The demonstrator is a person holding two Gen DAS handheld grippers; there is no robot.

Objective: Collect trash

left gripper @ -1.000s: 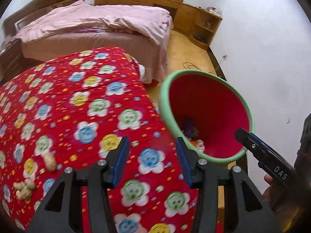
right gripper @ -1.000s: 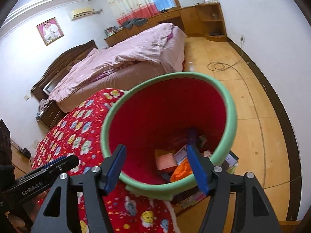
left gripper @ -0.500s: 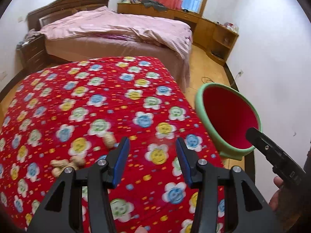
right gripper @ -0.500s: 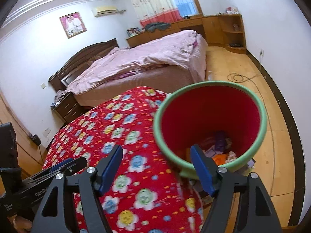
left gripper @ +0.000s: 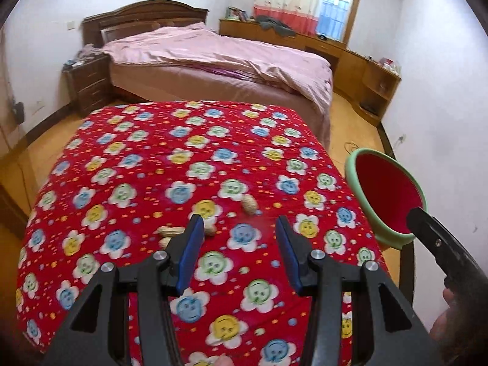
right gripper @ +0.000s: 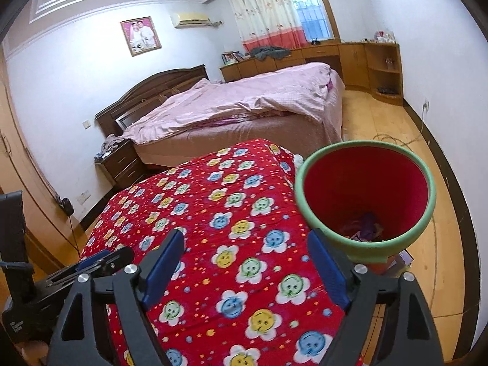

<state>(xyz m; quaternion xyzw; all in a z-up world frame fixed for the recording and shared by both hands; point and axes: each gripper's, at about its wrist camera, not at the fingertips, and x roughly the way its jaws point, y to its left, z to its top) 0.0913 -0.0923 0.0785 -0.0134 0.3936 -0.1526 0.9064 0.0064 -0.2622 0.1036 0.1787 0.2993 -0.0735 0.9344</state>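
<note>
The left gripper (left gripper: 238,251) is held above a red flower-patterned blanket (left gripper: 146,164) that covers a raised surface; its blue-padded fingers (left gripper: 189,248) stand apart with nothing between them. Several peanuts in the shell lie on the blanket just ahead of this gripper: one peanut (left gripper: 250,204) lies alone ahead of the gap between the fingers, and a small cluster of peanuts (left gripper: 170,233) lies beside the left finger, partly hidden by it. The right gripper (right gripper: 245,271) is also above the blanket, nearer its right edge; its fingers (right gripper: 328,270) have just been opening and now stand wide apart, with only the blanket visible between them. A red waste bin with a green rim (right gripper: 366,201) stands off the right edge of the blanket, close to the right gripper's right finger but not touching it as far as the view shows. Mixed scraps of trash (right gripper: 364,228) lie in the bottom of the bin; individual items cannot be told apart. In the left wrist view the same bin (left gripper: 385,201) appears at the right, partly covered by the right gripper's dark body (left gripper: 442,247). Behind the blanket stands a bed with pink bedding (left gripper: 219,58), and the floor (right gripper: 381,122) is wood.
</note>
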